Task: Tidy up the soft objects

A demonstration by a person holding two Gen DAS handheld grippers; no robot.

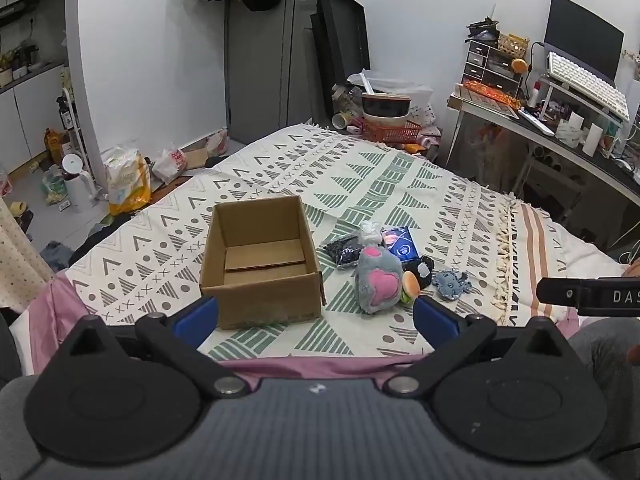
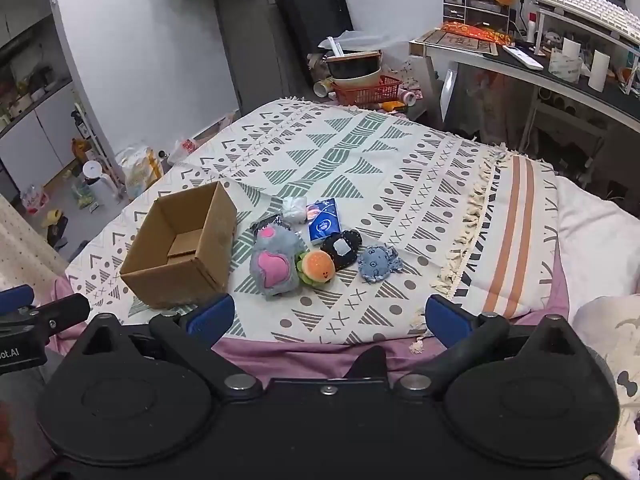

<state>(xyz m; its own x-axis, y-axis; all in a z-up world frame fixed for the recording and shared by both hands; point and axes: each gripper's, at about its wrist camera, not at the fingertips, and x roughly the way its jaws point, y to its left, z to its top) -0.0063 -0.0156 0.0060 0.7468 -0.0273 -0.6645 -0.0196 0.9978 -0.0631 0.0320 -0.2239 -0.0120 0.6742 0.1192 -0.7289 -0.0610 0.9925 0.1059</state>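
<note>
An open, empty cardboard box (image 1: 260, 260) (image 2: 182, 246) stands on the patterned bed cover (image 1: 360, 176) (image 2: 380, 168). Right of it lies a cluster of soft things: a grey plush with pink hearts (image 1: 378, 280) (image 2: 274, 266), a burger plush (image 1: 411, 286) (image 2: 317, 267), a black pouch (image 2: 341, 250), a small blue octopus toy (image 1: 452, 284) (image 2: 378, 264), a blue tissue pack (image 1: 400, 244) (image 2: 324, 224), a white bundle (image 2: 294, 208) and a dark item (image 1: 344, 250). My left gripper (image 1: 316, 316) is open near the bed's front edge, before the box. My right gripper (image 2: 330, 314) is open, short of the toys.
A desk (image 1: 560, 136) with keyboard and monitor stands at the right. A red basket (image 1: 394, 130) with bowls sits beyond the bed's far end. Bags and bottles litter the floor (image 1: 80, 208) at the left. A white pillow (image 2: 600, 232) lies at the right.
</note>
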